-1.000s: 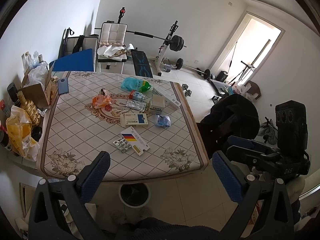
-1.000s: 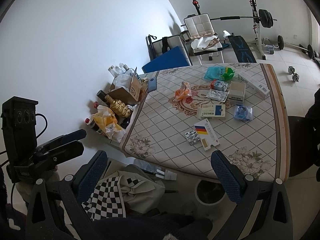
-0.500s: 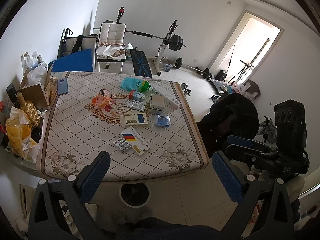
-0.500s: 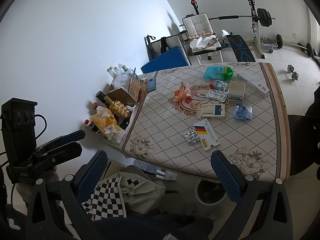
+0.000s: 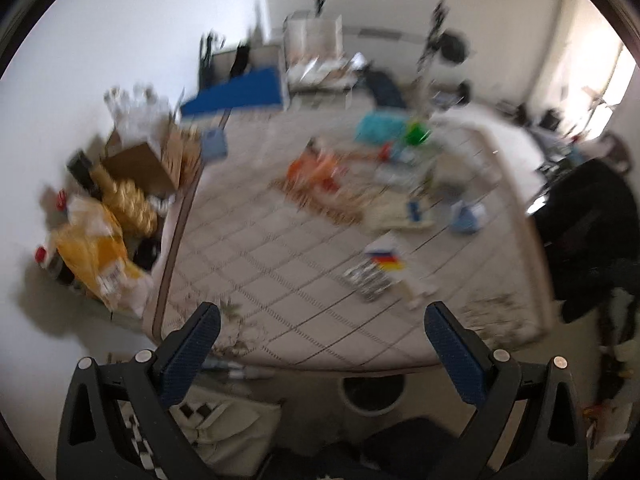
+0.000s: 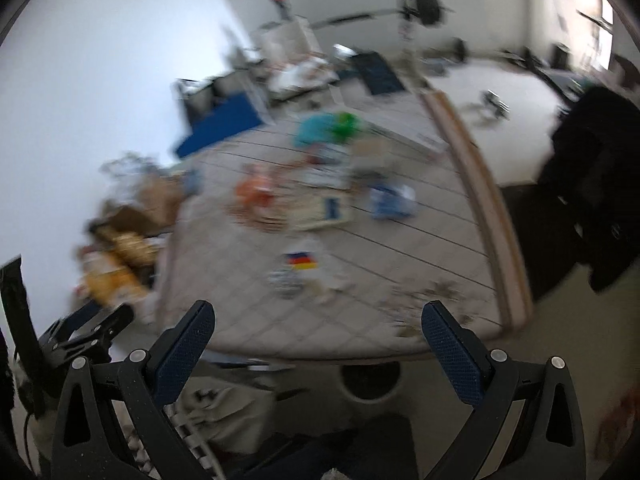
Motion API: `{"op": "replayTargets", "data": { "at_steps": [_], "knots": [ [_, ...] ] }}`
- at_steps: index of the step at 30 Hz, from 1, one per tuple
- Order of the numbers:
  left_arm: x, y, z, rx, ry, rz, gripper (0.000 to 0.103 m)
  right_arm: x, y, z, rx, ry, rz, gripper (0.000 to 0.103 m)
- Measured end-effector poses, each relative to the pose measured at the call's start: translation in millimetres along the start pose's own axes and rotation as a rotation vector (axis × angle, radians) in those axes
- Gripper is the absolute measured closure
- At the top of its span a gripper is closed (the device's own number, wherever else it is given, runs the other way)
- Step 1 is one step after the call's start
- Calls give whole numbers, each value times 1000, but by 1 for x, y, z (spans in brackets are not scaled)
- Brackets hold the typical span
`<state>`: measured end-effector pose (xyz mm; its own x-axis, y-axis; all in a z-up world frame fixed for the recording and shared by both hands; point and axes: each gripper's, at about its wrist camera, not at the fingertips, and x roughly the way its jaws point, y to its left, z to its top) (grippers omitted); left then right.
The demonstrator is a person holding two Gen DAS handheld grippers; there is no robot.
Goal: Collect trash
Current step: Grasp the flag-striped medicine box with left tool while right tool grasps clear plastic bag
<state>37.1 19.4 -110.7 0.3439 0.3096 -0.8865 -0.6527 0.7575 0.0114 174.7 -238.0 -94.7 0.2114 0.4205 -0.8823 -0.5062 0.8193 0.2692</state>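
Both views motion-blurred. Left gripper and right gripper: jaws wide apart, empty, held short of table near edge. Trash: flag-printed box and blister packs near that edge, closest targets. Bin on floor under edge, likely drop point.

Both views are motion-blurred, but the near-left part of the tabletop shows bare patterned cloth, an open stretch between the near edge and the flag-printed box with its blister packs near the middle. Farther in, litter crowds the centre and far-right part: an orange wrapper, a teal bag, a flat carton and a blue packet, lying close together with narrow gaps. Beyond the left edge a cardboard box and a yellow bag block that side, a dark chair stands off the right edge, and a round bin sits on the floor below the near edge.
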Motion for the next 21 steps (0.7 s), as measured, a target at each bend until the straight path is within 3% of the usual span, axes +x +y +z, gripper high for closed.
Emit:
{"op": "replayTargets", "data": {
  "at_steps": [3, 8, 12, 17, 21],
  "knots": [
    [62, -9, 1, -85, 153, -10, 0, 61, -27, 22, 3, 78, -107, 0],
    [150, -38, 7, -242, 344, -50, 0, 162, -70, 70, -22, 192, -169, 0],
    [222, -72, 12, -383, 498, -67, 0, 239, -88, 113, -122, 261, -194, 0],
    [273, -104, 19, -501, 575, -54, 1, 323, -93, 155, -273, 366, -183, 0],
    [295, -113, 33, -542, 570, 26, 4, 363, -94, 177, -295, 416, -143, 0]
  ]
}}
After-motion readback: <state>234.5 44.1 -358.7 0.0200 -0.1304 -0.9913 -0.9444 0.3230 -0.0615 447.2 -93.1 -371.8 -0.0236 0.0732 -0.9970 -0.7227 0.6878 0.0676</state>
